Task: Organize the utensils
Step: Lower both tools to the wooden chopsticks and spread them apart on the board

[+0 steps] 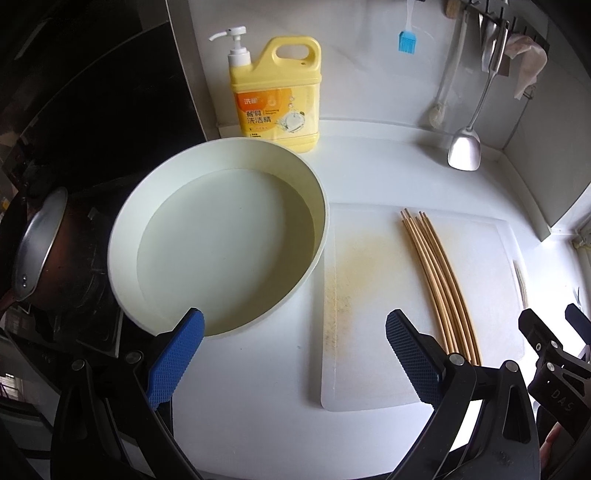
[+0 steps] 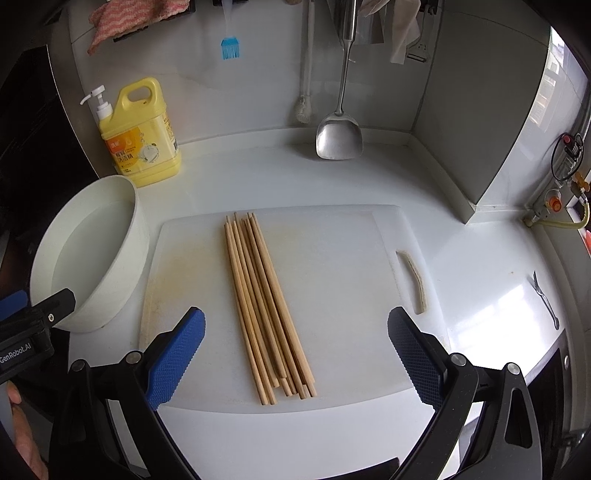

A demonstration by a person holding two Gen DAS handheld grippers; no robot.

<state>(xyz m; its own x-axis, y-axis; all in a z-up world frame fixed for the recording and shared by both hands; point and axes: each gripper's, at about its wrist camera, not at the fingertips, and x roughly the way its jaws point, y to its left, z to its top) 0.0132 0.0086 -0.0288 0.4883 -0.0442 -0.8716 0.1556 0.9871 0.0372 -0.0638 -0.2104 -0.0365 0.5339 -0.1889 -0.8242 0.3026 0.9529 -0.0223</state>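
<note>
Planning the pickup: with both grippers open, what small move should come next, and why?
Probably lower the right gripper over the chopsticks. They lie bundled on the cutting board between its open fingers, while the left gripper faces the board's bare side beside the basin.

We've got a bundle of bare wooden chopsticks [image 2: 267, 306], matt and unvarnished looking, on a white plastic cutting board [image 2: 340, 266] that's dull and stained yellowish on one side. The bench [image 2: 480, 280] under it is smooth, glossy white and throws back the window light. The bowl [image 1: 221, 236] beside the board has a smooth, satiny cream finish. The yellow detergent jug [image 1: 277, 92] is shiny plastic with a printed label. The spatula [image 2: 338, 140] hanging at the wall is brushed metal, softly reflective. The pink striped cloth [image 2: 125, 18] looks nubby. Both sets of fingers [image 2: 177, 362] wear blue pads with a fine knurled grip texture, on black matt plastic arms.
</note>
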